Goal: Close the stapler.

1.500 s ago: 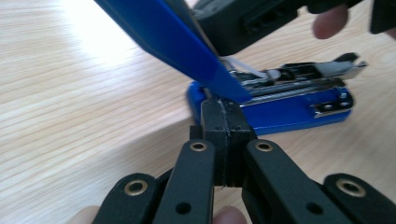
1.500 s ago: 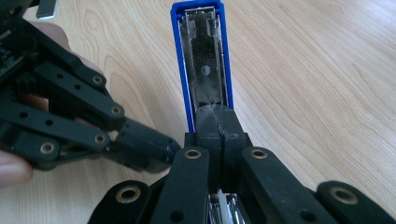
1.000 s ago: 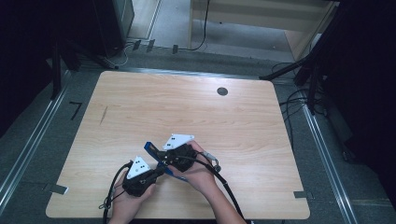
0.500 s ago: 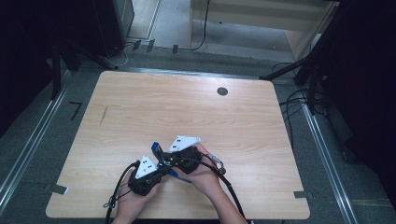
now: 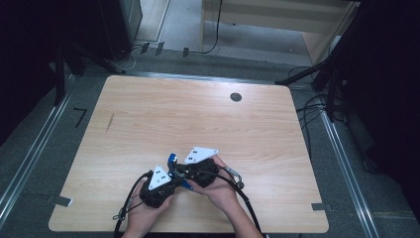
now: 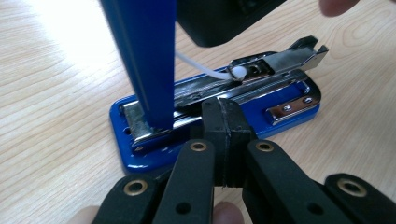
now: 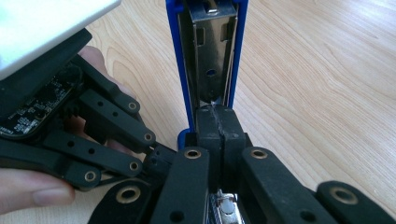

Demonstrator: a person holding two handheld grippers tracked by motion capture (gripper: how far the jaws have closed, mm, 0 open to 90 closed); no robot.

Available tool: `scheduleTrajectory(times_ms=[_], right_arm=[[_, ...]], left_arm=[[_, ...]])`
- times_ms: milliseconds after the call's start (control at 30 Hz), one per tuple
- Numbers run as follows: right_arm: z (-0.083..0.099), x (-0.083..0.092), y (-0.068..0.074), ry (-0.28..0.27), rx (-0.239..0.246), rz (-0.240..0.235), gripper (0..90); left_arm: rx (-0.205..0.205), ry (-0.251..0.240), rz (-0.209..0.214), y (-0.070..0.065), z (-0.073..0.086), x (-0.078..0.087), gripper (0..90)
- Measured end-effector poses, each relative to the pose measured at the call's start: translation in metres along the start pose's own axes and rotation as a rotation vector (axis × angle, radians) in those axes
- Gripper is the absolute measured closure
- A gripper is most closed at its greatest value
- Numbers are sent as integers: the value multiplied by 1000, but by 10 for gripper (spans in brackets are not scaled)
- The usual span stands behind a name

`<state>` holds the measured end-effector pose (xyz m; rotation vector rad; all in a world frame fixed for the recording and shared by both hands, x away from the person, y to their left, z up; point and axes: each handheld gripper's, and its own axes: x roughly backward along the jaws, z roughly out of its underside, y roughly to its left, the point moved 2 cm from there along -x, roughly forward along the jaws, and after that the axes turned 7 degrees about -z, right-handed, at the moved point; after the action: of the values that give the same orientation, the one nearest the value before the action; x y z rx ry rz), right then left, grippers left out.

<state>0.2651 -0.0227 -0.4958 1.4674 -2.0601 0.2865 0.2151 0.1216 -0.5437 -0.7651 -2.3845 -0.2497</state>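
Blue metal stapler [image 6: 219, 116] lying open on the light wood-grain table [image 5: 208, 119], near the front edge, between the two hands. Base flat on the wood; blue top cover [image 6: 144, 60] swung up to roughly upright, seen from the high view as a small blue tab [image 5: 172, 158] standing between the two grey three-cornered plates.

Left gripper [image 6: 223, 140], left gripper view: black jaws brought fully together, pads touching, tips at the near side of the chrome staple channel [image 6: 266, 70]. Whether anything thin is pinched between the pads cannot be told; tips appear to press against the channel's edge rather than around it. White spring cord [image 6: 205, 70] running from the raised cover to the pusher in the channel. Chrome anvil plate [image 6: 289, 106] visible at the far end of the blue base.

Right gripper [image 7: 217, 123], right gripper view: jaws likewise closed pad to pad, tips touching the lower end of the upright cover's chrome inner lining [image 7: 212, 56]. Actual grip on the lining not confirmable from this angle. Left gripper's black linkage [image 7: 93, 135] and a fingertip of the left hand [image 7: 32, 191] just beside, at that view's left.

High view: left hand [image 5: 148, 213] and right hand [image 5: 220, 191] close together, grippers nearly touching over the stapler; black cables [image 5: 247, 208] trailing back toward the table's front edge. Small dark round grommet [image 5: 236, 97] far off near the back edge.
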Motion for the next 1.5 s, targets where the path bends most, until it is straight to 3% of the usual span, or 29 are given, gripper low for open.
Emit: scheduleTrajectory(times_ms=[367, 767, 1067, 1500], right_arm=[[3, 3, -1, -5, -3, 4, 900], [1, 15, -5, -29, -21, 20, 900], [-14, 24, -8, -86, -39, 42, 900], [-53, 28, -2, -135, -14, 54, 900]], left_arm=[[-30, 10, -6, -4, 0, -1, 900], [-29, 12, -1, -3, 0, -1, 900], [-23, 10, 4, -3, 0, -1, 900], [-27, 8, -3, -4, 0, -1, 900]])
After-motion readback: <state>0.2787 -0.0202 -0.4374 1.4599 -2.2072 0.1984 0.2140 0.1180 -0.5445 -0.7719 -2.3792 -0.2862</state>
